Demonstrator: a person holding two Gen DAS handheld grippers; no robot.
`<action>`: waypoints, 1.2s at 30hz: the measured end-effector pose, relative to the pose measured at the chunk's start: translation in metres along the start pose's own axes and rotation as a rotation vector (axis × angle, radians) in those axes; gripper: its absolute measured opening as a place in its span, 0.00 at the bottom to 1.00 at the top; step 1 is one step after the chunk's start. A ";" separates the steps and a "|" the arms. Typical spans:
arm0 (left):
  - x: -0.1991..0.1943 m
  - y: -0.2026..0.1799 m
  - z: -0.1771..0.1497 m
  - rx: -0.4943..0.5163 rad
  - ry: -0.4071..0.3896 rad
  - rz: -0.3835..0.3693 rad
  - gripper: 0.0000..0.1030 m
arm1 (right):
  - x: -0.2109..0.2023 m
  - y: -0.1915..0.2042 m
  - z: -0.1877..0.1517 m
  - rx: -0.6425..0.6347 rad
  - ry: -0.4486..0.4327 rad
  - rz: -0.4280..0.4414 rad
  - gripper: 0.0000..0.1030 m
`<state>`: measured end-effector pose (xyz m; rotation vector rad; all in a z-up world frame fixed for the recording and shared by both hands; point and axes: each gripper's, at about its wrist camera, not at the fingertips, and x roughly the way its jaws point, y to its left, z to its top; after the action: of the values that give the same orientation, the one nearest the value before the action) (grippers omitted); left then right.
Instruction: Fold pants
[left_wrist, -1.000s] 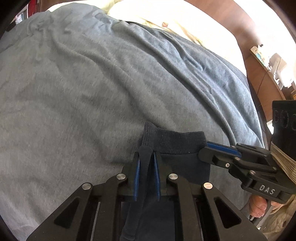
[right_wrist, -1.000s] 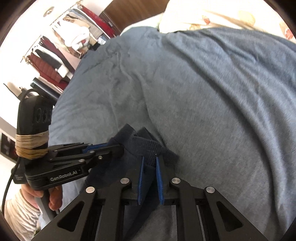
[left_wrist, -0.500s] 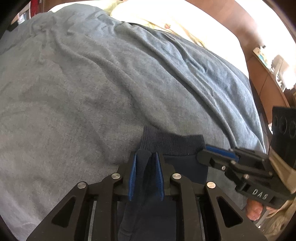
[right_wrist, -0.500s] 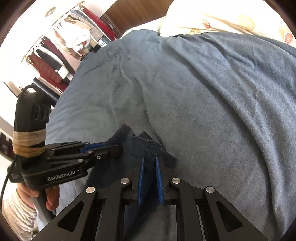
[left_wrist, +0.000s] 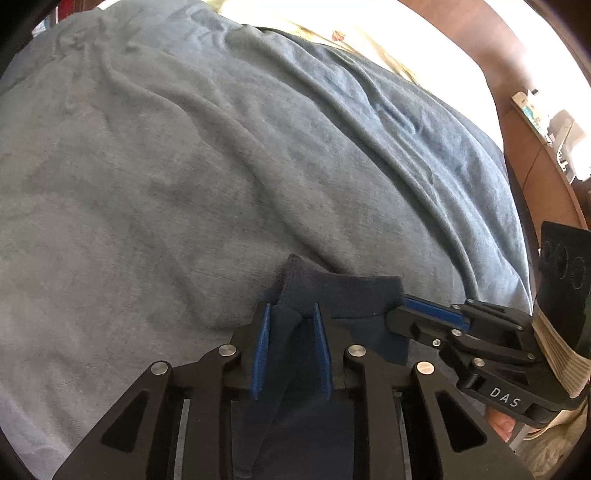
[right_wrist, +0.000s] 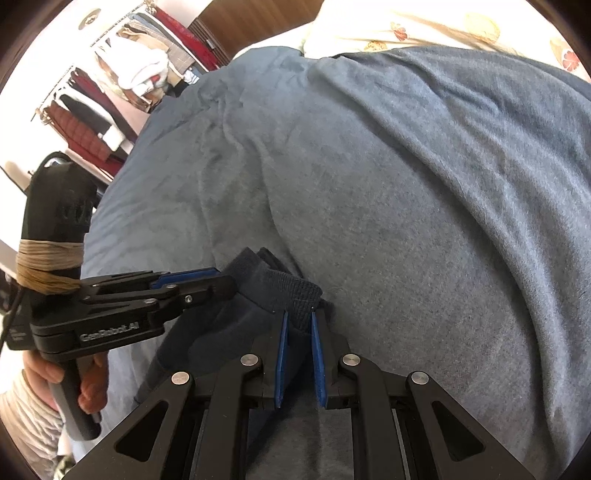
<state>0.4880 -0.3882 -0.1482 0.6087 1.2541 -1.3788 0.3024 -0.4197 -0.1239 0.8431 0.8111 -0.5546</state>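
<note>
Dark navy pants lie on a grey-blue blanket, ribbed waistband end toward the far side. My left gripper has its blue pads spread apart, with a loose fold of the pants between them. My right gripper holds the waistband's right corner between nearly closed pads. In the left wrist view the right gripper comes in from the right onto the waistband. In the right wrist view the left gripper comes in from the left onto the pants.
The blanket covers a bed, with cream floral bedding at the far end. A clothes rack stands to the left. A wooden headboard and a shelf with items stand to the right.
My left gripper's pads have spread apart, loosening the fold they pinched. My right gripper's pads have widened slightly. The pants have stayed in place on the blanket.
</note>
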 end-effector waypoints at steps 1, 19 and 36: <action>0.001 0.000 0.000 0.003 0.001 0.010 0.20 | 0.002 -0.001 0.000 0.001 0.003 -0.001 0.14; -0.001 -0.004 0.018 0.068 0.016 0.020 0.36 | 0.001 -0.025 0.000 0.154 -0.010 0.039 0.34; 0.045 0.009 0.024 0.036 0.160 -0.068 0.36 | 0.037 -0.033 0.006 0.240 0.060 0.117 0.34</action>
<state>0.4919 -0.4258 -0.1844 0.7182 1.3906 -1.4337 0.3027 -0.4472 -0.1653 1.1246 0.7532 -0.5316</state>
